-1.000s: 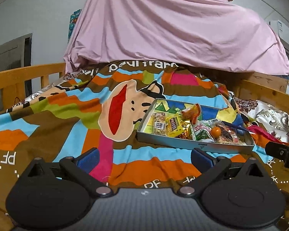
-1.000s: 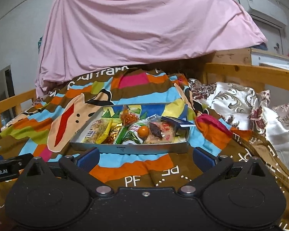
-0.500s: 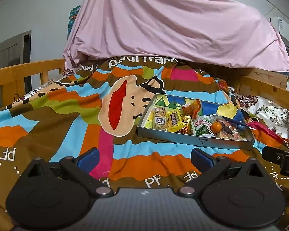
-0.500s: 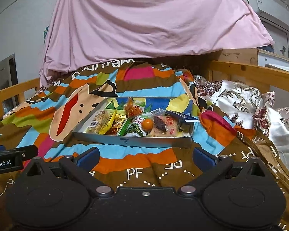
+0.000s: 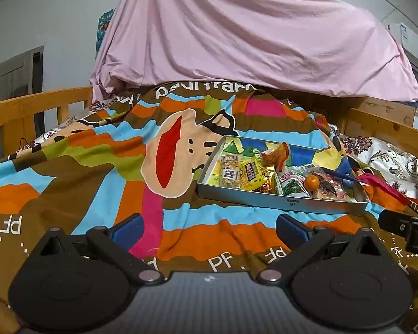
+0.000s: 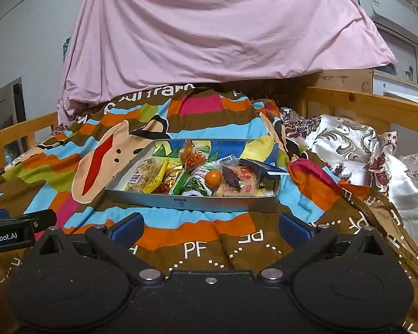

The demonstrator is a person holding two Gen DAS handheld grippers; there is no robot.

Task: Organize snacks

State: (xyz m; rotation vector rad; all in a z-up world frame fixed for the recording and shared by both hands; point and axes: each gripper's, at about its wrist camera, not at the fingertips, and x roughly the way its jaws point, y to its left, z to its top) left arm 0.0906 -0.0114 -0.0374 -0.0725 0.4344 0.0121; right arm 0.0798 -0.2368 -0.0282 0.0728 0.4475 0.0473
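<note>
A shallow grey tray point(image 5: 281, 204) point(image 6: 192, 204) lies on a striped cartoon blanket, full of snack packets. Inside are a yellow packet point(image 5: 250, 174) point(image 6: 154, 178), a clear packet of nuts point(image 5: 230, 171), a green packet point(image 6: 193, 186), a small orange fruit point(image 5: 311, 182) point(image 6: 213, 178) and a tall orange packet point(image 5: 277, 154) point(image 6: 192, 156). My left gripper point(image 5: 209, 226) is open and empty, short of the tray and to its left. My right gripper point(image 6: 210, 226) is open and empty, just before the tray's near wall.
The blanket point(image 5: 97, 172) covers a bed with wooden rails point(image 5: 28, 111) point(image 6: 376, 103). A pink sheet point(image 5: 237, 41) hangs behind. Flowered pillows point(image 6: 362, 150) lie to the right. Each gripper's side shows in the other's view, the right gripper point(image 5: 406, 228) and the left gripper point(image 6: 11, 232).
Both grippers have moved forward and slightly up, so the tray sits lower and nearer in both views. Both stay open and empty.
</note>
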